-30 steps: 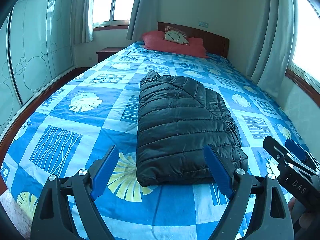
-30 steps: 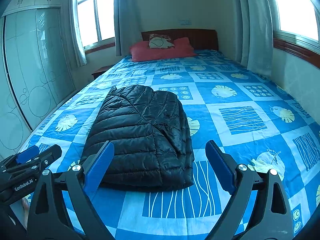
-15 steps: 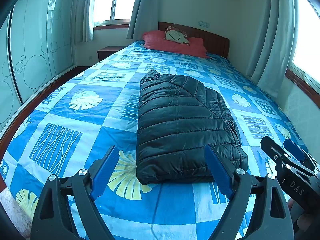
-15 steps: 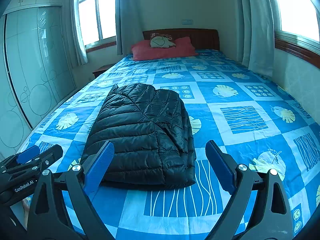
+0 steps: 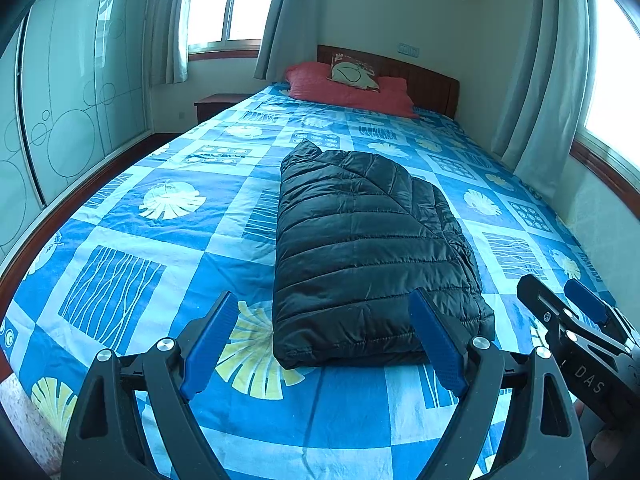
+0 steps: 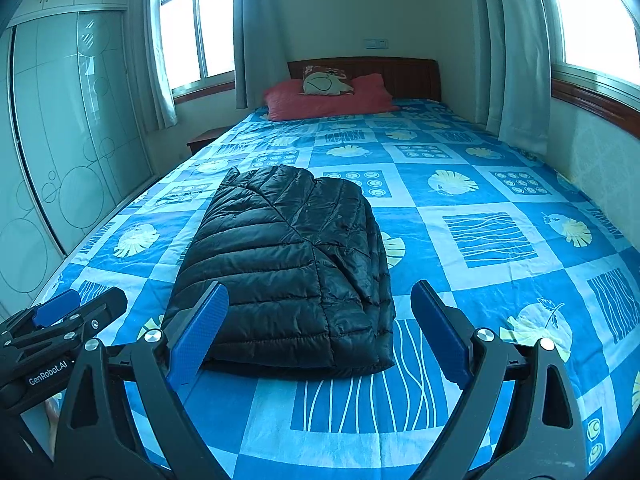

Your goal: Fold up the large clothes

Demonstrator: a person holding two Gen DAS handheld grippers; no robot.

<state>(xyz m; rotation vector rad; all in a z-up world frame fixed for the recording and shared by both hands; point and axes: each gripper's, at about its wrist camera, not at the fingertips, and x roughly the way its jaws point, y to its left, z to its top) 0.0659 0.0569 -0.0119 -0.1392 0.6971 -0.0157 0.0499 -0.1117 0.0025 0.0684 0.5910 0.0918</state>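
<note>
Both the left gripper [image 5: 324, 344] and right gripper [image 6: 320, 336] gape empty short of the folded black puffer jacket [image 5: 360, 248]; pinch its near hem corners evenly, fold away flat.

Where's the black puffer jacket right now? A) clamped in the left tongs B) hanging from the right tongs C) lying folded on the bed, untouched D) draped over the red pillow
C: the black puffer jacket lies folded on the blue patterned bedspread, and both the left tongs and the right tongs are open, short of it.
</note>
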